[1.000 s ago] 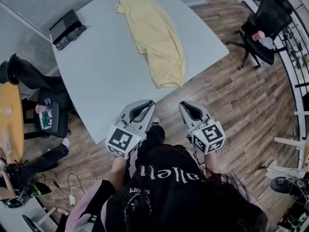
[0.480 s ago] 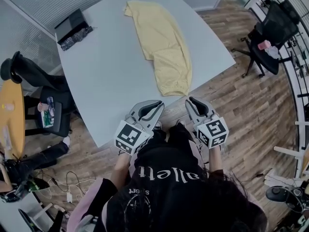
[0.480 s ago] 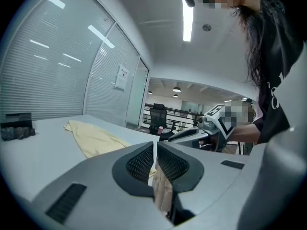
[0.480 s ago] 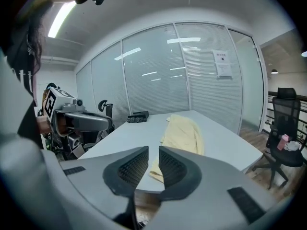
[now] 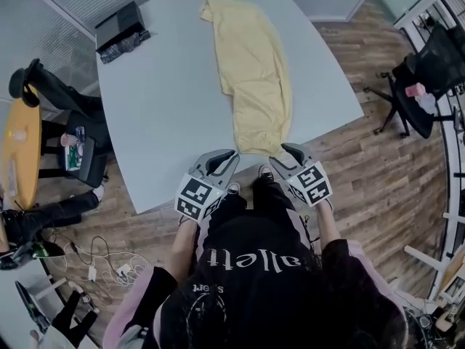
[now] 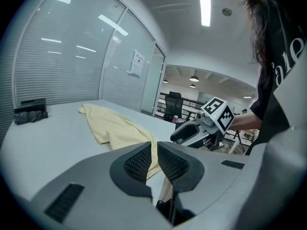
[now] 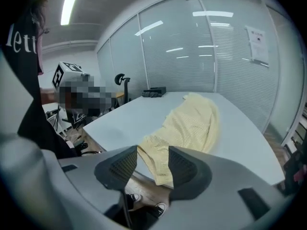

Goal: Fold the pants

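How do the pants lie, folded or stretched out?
Stretched out: the pants run full length along the table, cuff end at the near edge. Whether legs are stacked, cannot tell.

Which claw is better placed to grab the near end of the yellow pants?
Right. The right claw has just been opening, jaws apart, with the near hem of the pants lined up in the gap, ungripped. The left claw is shut, beside the hem.

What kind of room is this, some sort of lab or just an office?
Most likely an office meeting room: a big pale table stands inside glass partitions with blinds, a black swivel chair sits on the wood floor beside it, and ceiling strip lights run overhead.
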A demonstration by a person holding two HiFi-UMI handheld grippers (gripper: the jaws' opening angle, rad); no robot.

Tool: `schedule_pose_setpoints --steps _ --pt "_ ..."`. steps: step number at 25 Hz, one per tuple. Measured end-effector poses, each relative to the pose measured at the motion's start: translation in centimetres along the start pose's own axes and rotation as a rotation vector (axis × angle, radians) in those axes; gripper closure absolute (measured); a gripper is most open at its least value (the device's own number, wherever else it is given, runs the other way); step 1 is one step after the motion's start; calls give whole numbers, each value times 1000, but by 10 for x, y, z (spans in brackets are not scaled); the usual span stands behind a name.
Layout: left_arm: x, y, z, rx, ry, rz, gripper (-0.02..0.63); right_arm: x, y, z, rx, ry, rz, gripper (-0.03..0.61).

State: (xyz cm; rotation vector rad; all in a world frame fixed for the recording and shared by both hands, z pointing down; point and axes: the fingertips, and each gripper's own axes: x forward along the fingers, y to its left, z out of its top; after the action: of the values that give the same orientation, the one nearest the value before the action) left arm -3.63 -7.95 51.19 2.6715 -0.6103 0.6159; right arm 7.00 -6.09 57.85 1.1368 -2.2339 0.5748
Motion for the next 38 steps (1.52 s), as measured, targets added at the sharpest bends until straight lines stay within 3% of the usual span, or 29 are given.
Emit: schedule_pose_setpoints --steps 8,12,17,19,22,31,38 --pt "53 17 -42 -67 148 76 570 50 -8 -44 -180 170 206 342" --pt "70 22 -60 -97 217 92 483 60 -10 -58 -325 261 270 330" --pt "83 25 -75 -132 264 111 446 70 -12 -70 -427 310 299 327" --pt "88 23 -83 -135 293 112 428 71 -15 -71 -419 304 294 344" --pt "97 22 -95 -129 341 103 394 71 -22 -67 -382 292 303 425" --pt "116 25 -114 -18 437 133 367 66 -24 -55 -209 232 371 449" --pt "121 28 -113 -33 385 155 394 56 -31 -32 -103 146 397 454"
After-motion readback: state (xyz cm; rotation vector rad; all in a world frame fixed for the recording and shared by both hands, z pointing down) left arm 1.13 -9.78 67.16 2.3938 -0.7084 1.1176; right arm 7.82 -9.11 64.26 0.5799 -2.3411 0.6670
